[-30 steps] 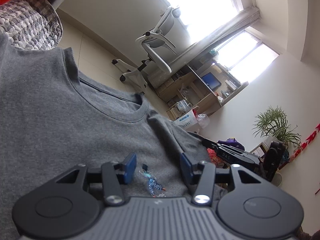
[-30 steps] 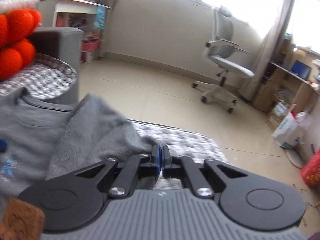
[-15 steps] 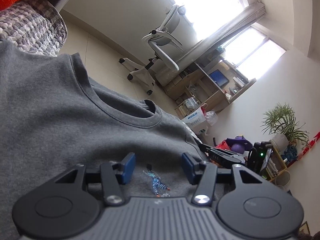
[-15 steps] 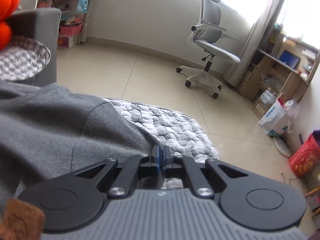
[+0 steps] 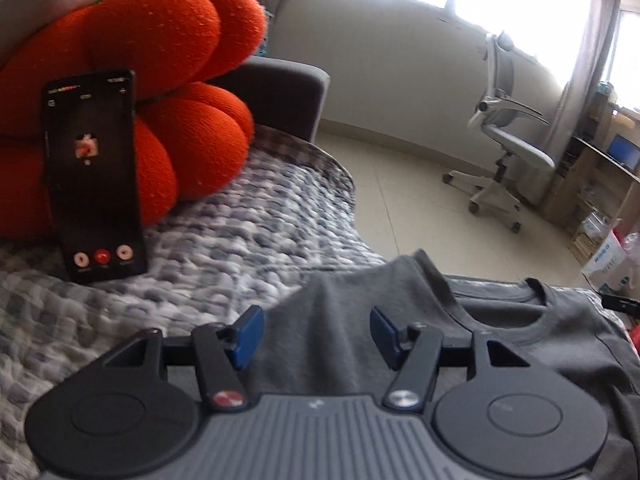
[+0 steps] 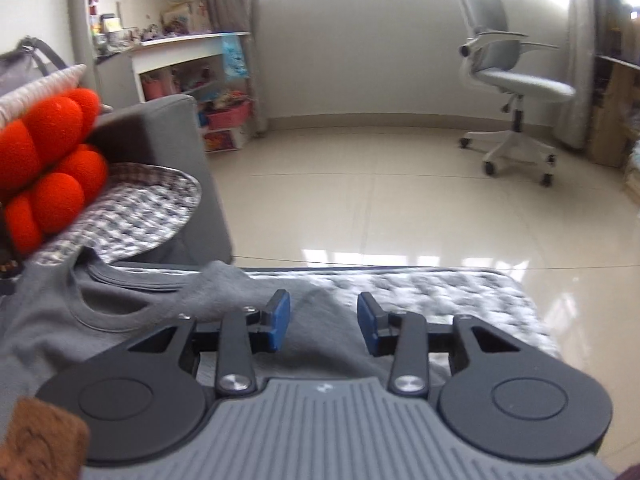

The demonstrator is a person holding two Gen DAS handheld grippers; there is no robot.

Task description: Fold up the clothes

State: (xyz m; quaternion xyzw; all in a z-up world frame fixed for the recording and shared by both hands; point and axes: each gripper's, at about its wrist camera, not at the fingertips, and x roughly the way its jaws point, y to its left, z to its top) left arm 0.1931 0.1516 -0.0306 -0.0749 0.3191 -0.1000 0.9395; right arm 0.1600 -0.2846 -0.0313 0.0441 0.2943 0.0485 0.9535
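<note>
A dark grey T-shirt [image 5: 500, 344] lies on a grey-and-white quilted blanket [image 5: 224, 248], neck opening toward the floor side. In the left wrist view my left gripper [image 5: 316, 334] hovers above the shirt's shoulder with its blue pads apart and opening; no cloth is pinched between them. In the right wrist view the same T-shirt [image 6: 120, 312] shows a sleeve folded in over the body. My right gripper [image 6: 323, 322] stands just above that fold, its jaws opening and free of the cloth.
An orange knotted cushion [image 5: 120, 80] sits on the blanket with a lit phone [image 5: 94, 176] leaning against it. A grey sofa arm [image 6: 168, 152] stands behind. Across the tiled floor [image 6: 400, 200] is a grey office chair [image 6: 516, 88]; desks and shelves line the walls.
The right gripper, shut on the shirt's sleeve before, has let it go and opened. The left gripper swung up and to the left off the chest print, now facing the cushion and phone.
</note>
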